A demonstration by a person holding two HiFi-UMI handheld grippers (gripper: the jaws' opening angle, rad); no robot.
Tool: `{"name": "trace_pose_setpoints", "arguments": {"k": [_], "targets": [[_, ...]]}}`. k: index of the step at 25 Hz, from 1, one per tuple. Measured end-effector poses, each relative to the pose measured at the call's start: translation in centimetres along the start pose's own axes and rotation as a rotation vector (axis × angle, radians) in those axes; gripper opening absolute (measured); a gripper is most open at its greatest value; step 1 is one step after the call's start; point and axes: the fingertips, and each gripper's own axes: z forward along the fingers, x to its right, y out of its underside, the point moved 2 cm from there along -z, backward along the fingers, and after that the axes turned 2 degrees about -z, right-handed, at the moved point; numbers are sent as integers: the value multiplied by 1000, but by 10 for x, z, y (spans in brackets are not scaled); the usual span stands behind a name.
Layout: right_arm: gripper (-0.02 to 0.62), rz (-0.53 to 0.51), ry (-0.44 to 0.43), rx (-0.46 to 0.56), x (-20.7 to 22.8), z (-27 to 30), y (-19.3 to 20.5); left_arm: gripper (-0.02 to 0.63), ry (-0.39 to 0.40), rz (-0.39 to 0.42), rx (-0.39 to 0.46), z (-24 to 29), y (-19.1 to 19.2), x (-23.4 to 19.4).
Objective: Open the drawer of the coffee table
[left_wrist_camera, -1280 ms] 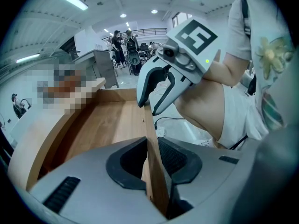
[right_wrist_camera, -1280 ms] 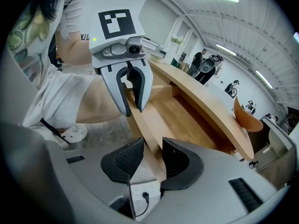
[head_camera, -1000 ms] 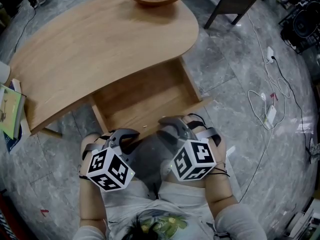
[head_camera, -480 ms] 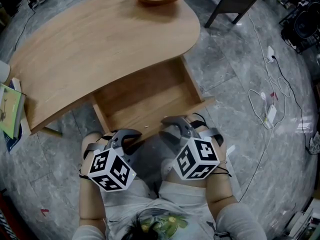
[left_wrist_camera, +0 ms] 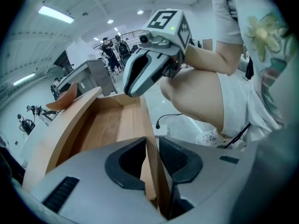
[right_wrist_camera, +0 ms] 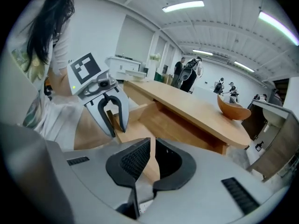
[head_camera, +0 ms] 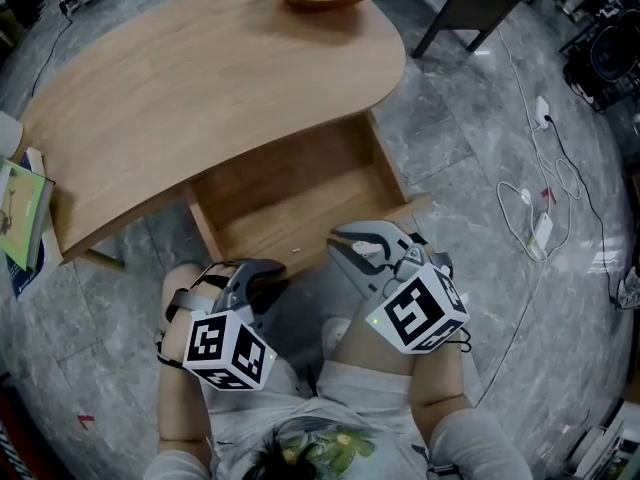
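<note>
Drawer (head_camera: 290, 193) out at my 12 o'clock, left gripper (left_wrist_camera: 152, 146) pinching its front panel (left_wrist_camera: 147, 120), jaws just easing wider, right gripper (right_wrist_camera: 153, 146) at 3 o'clock, above the panel, jaws just closed, empty.

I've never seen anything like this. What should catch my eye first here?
The open drawer sticking out from under the rounded wooden coffee table, mid-picture in the head view. At its near edge, the left gripper clasps the drawer front, jaws just easing open, while the right gripper hangs above it, jaws just closing to a slit on nothing. Each carries a black-and-white marker cube.
</note>
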Motion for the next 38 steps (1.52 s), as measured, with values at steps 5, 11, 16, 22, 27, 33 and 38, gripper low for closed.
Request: {"name": "trace_pose_setpoints", "arguments": {"k": [5,11,16,22,27,33,38], "targets": [[37,86,-1,162,6,-2,-22,70,-26,41,55,-19,-12,3],[32,233,24,364,17,-2,-49,40,-116,-107,356,-62,-40,-27],[31,252,72,478,26,1,-62,16,-248,-183,516,-83,-56,-56],[23,289,96,615,38,1,-70,9,-380,-283,682,-100,-68,-78],[23,345,184,661,41,11,-77,8,-497,-484,638,-84,-56,-99],[23,290,312,583,42,35,-79,8,-624,-574,633,-72,-47,-117],[23,350,331,603,51,35,-78,8,-692,-598,626,-65,-42,-131]]}}
